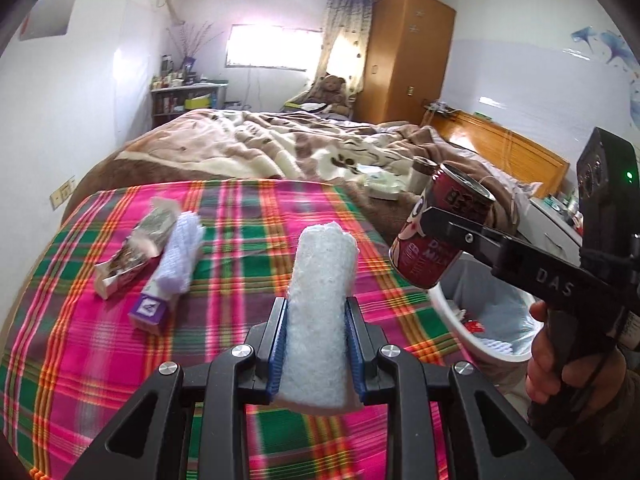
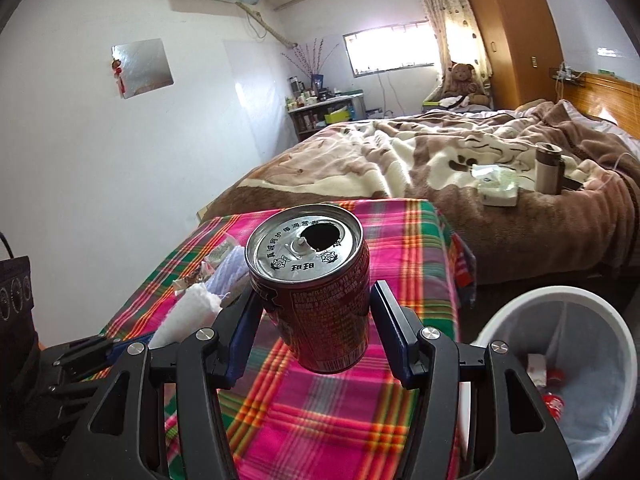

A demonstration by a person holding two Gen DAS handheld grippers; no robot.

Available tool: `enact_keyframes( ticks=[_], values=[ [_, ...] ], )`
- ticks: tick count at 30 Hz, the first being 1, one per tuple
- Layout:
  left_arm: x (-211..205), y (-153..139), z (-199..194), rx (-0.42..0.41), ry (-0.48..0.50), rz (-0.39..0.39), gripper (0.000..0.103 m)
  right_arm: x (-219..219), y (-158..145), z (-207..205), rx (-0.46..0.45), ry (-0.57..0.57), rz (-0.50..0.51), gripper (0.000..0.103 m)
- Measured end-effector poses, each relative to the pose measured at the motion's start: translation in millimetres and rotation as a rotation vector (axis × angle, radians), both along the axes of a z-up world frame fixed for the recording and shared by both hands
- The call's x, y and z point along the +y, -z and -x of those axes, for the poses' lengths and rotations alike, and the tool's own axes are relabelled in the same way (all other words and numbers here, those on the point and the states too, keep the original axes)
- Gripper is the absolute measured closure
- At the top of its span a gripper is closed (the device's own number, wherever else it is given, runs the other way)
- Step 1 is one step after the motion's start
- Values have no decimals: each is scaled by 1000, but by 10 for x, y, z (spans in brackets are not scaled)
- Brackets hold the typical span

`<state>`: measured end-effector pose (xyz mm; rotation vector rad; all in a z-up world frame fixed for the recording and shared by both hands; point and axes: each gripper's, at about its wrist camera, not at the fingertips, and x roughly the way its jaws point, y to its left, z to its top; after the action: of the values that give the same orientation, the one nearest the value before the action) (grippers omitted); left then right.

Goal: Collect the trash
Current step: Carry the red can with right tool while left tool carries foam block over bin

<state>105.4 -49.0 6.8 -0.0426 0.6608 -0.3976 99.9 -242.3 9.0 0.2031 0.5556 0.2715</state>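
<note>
Left gripper (image 1: 316, 312): clamped on a white foam roll (image 1: 322, 300), lifted above the plaid cloth (image 1: 240, 240).
Right gripper (image 2: 314, 320): closed around a red can (image 2: 316, 296), opened top tilted toward the camera, held over the cloth's edge.
Bin (image 2: 520, 312): white, lined, on the floor right of the cloth-covered surface; scraps inside.
Cloth: a torn carton (image 1: 136, 248) and a purple box (image 1: 150, 308) wrapped in a lilac sleeve (image 1: 182, 256) lie touching at its left.
Hand (image 1: 556, 364): grips the right gripper's handle.

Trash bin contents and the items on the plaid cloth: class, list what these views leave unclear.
- Trash bin: right wrist view, claw frame and liner hide most contents.
- Purple box: left wrist view, label too small.
- Red can: inside dark through the opening.
</note>
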Motion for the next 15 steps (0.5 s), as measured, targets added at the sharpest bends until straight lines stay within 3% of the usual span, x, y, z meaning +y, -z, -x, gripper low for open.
enact_keyframes(
  ticks=[15],
  values=[
    [-916,-96,-15,-20,177,1,75,-807,-8,368,-11,212,-28,46]
  ],
)
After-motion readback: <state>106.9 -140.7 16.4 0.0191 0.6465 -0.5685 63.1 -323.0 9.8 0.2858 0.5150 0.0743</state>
